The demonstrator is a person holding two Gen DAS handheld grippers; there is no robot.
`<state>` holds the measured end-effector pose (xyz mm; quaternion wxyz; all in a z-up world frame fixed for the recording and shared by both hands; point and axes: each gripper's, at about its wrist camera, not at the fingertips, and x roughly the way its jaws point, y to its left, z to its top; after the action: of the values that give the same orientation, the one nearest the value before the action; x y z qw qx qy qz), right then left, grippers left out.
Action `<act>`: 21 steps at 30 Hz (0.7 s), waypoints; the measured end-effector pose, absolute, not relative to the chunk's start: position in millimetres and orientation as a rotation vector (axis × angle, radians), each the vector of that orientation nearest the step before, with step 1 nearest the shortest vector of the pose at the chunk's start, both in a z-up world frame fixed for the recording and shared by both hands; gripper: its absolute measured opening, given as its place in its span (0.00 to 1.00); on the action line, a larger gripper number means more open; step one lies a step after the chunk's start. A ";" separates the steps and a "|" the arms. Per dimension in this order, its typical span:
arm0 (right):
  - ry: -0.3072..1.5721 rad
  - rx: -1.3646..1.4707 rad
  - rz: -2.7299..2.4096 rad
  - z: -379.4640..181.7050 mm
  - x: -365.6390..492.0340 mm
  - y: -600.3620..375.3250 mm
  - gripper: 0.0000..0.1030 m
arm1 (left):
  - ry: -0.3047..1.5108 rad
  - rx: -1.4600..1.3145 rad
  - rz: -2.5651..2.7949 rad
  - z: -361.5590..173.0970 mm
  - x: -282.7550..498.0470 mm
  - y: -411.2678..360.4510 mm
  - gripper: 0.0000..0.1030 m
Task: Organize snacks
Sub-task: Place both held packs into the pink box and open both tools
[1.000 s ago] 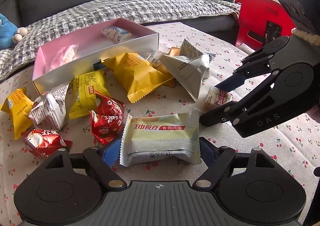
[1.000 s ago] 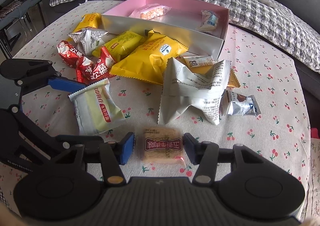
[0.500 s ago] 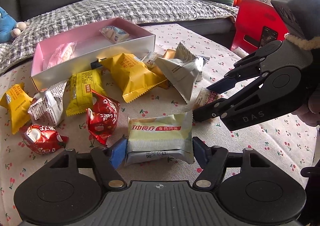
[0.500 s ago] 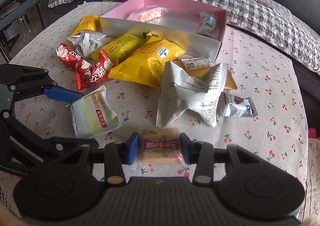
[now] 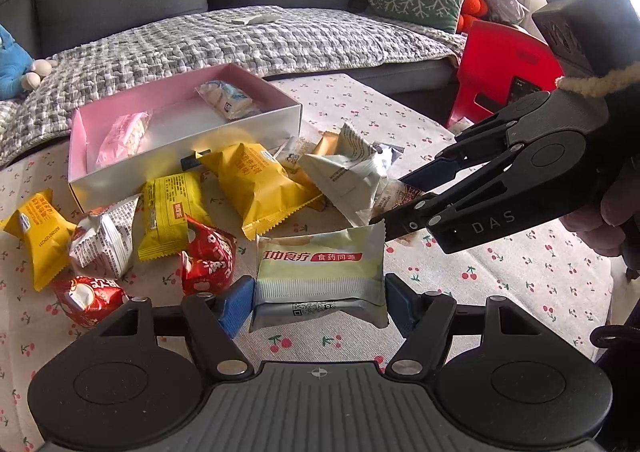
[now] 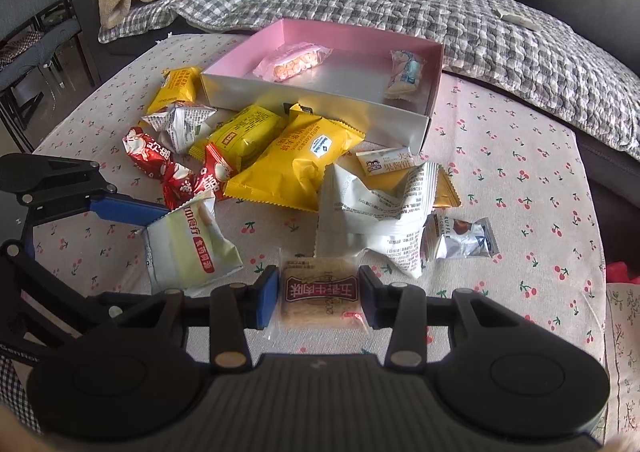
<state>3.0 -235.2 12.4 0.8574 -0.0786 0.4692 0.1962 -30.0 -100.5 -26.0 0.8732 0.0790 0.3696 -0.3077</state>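
Observation:
My left gripper (image 5: 318,294) is shut on a pale green snack pack (image 5: 320,268) with red lettering and holds it a little above the cherry-print tablecloth. The right wrist view shows that pack (image 6: 188,248) tilted between the left gripper's fingers (image 6: 120,207). My right gripper (image 6: 318,300) is shut on a small brown biscuit pack (image 6: 320,292) low over the cloth. From the left wrist view the right gripper (image 5: 394,197) reaches in from the right. Behind the pile stands an open pink box (image 6: 320,107) holding a pink packet (image 6: 292,61) and a blue-white packet (image 6: 406,73).
Loose snacks lie between the grippers and the box: yellow packs (image 5: 256,179), red packs (image 5: 208,256), white printed packs (image 6: 376,215), a small silver one (image 6: 460,240). A sofa with a grey checked blanket (image 5: 240,39) is behind the table. A red chair (image 5: 508,71) stands at the right.
The left jaws closed on the pale green pack and raised it slightly. The right jaws closed on the brown biscuit pack, which stays in about the same place.

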 end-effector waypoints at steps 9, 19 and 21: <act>0.909 -0.113 0.393 38.5 23.8 -239.2 0.38 | 0.688 0.138 -0.595 0.2 -15.8 -88.7 0.67; 0.873 0.012 0.312 39.1 76.5 -245.0 0.38 | 0.650 0.131 -0.485 19.0 28.4 -75.3 0.67; 0.867 0.035 0.304 36.5 85.5 -246.9 0.38 | 0.656 0.138 -0.465 18.5 40.6 -74.4 0.67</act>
<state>85.5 -246.9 36.5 0.8962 0.0167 0.4185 0.1465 40.6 -74.4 18.5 0.9180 0.0672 0.3187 -0.2262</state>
